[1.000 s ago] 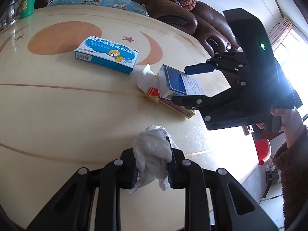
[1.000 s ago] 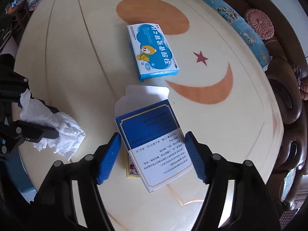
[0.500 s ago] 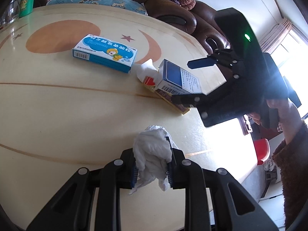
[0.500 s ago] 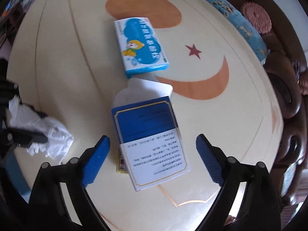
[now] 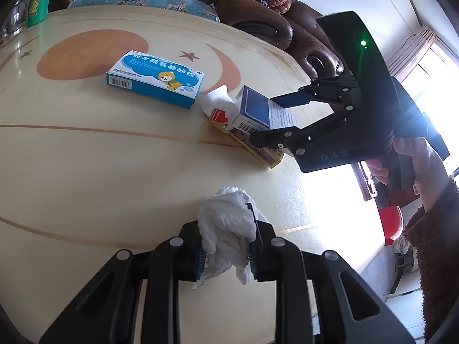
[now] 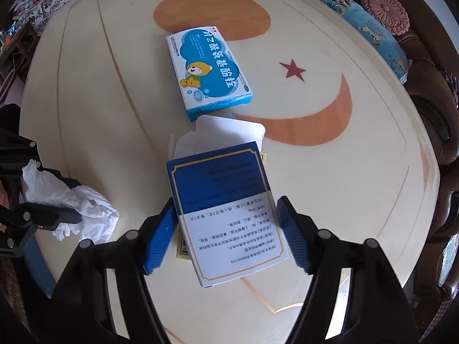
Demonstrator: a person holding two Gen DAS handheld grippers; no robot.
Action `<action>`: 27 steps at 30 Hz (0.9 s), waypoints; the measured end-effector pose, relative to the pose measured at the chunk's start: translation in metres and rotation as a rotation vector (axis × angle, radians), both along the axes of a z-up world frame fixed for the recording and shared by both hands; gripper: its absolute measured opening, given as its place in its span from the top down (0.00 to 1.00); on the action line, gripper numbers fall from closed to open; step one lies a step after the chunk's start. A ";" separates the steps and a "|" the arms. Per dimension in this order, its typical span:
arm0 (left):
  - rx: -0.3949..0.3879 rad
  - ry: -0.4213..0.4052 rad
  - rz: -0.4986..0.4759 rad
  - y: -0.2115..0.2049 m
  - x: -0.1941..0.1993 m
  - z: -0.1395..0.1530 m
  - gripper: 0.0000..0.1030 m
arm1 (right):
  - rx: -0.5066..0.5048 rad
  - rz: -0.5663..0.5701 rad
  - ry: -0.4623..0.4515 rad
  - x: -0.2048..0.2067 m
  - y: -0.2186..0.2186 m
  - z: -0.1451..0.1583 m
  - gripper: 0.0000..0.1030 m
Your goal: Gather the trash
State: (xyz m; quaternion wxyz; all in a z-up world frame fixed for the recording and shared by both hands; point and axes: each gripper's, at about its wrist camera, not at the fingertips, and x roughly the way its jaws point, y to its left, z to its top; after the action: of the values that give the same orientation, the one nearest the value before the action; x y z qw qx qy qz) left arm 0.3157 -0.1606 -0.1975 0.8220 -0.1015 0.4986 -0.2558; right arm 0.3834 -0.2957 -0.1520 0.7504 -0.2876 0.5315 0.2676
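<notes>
A crumpled white tissue (image 5: 226, 218) is clamped between the pads of my left gripper (image 5: 228, 238), low over the cream table (image 5: 86, 172). It also shows at the left of the right wrist view as the tissue (image 6: 86, 206). A dark blue and white box (image 6: 223, 189) with an open white flap lies on a yellow and red box (image 5: 249, 143). My right gripper (image 6: 226, 209) straddles the blue and white box, its jaws closing. The left pad is at the box's edge and a thin gap shows at the right pad. In the left wrist view the right gripper (image 5: 265, 119) points steeply down.
A light blue box with a cartoon bear (image 6: 206, 68) lies just beyond the stacked boxes. A brown sofa (image 5: 258, 8) with cushions runs behind the table. A green bottle (image 5: 38, 0) stands at the far left. A red seat (image 5: 390, 223) is past the table's right edge.
The right gripper's jaws spread wide around the blue and white box half a second ago and have come back in close to its sides. The left gripper and tissue have not moved.
</notes>
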 end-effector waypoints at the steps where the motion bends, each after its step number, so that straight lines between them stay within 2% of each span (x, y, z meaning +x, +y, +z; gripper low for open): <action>1: 0.002 -0.001 0.001 -0.001 0.000 0.000 0.77 | 0.004 -0.005 0.002 0.000 -0.001 0.001 0.34; 4: -0.002 0.000 0.001 -0.001 0.000 0.001 0.77 | 0.007 -0.015 -0.042 -0.006 -0.002 0.009 0.34; 9: -0.010 -0.003 0.004 0.001 0.000 0.003 0.77 | 0.085 -0.037 -0.120 -0.019 -0.004 0.040 0.34; 12: -0.016 -0.001 0.010 0.005 -0.001 0.004 0.77 | 0.070 -0.035 -0.123 -0.026 -0.001 0.037 0.34; 14: -0.025 -0.001 0.011 0.008 -0.002 0.005 0.77 | 0.156 -0.066 -0.123 -0.029 -0.007 0.045 0.34; 15: -0.028 0.000 0.014 0.011 -0.002 0.006 0.77 | 0.145 -0.080 -0.135 -0.029 -0.007 0.044 0.34; 17: -0.020 -0.007 0.019 0.014 -0.004 0.008 0.77 | 0.049 -0.060 -0.159 -0.037 0.000 0.030 0.34; 18: -0.018 -0.009 0.020 0.016 -0.004 0.009 0.77 | 0.078 -0.065 -0.147 -0.039 0.000 0.030 0.34; 20: -0.015 -0.016 0.029 0.020 -0.005 0.011 0.77 | 0.200 -0.093 -0.116 -0.040 -0.006 0.036 0.34; 22: -0.019 -0.018 0.038 0.023 -0.005 0.013 0.77 | 0.128 -0.107 -0.142 -0.040 -0.004 0.028 0.34; 24: -0.019 -0.029 0.042 0.028 -0.007 0.017 0.77 | 0.153 -0.097 -0.137 -0.048 -0.002 0.027 0.34; 27: -0.007 -0.039 0.042 0.032 -0.008 0.021 0.77 | 0.153 -0.077 -0.185 -0.061 0.005 0.038 0.34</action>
State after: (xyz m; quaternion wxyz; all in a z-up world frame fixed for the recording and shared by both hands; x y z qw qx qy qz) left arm 0.3080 -0.1291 -0.1764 0.8365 -0.1097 0.4792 -0.2422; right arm 0.3219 -0.2910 -0.1139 0.8256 -0.2324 0.4489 0.2506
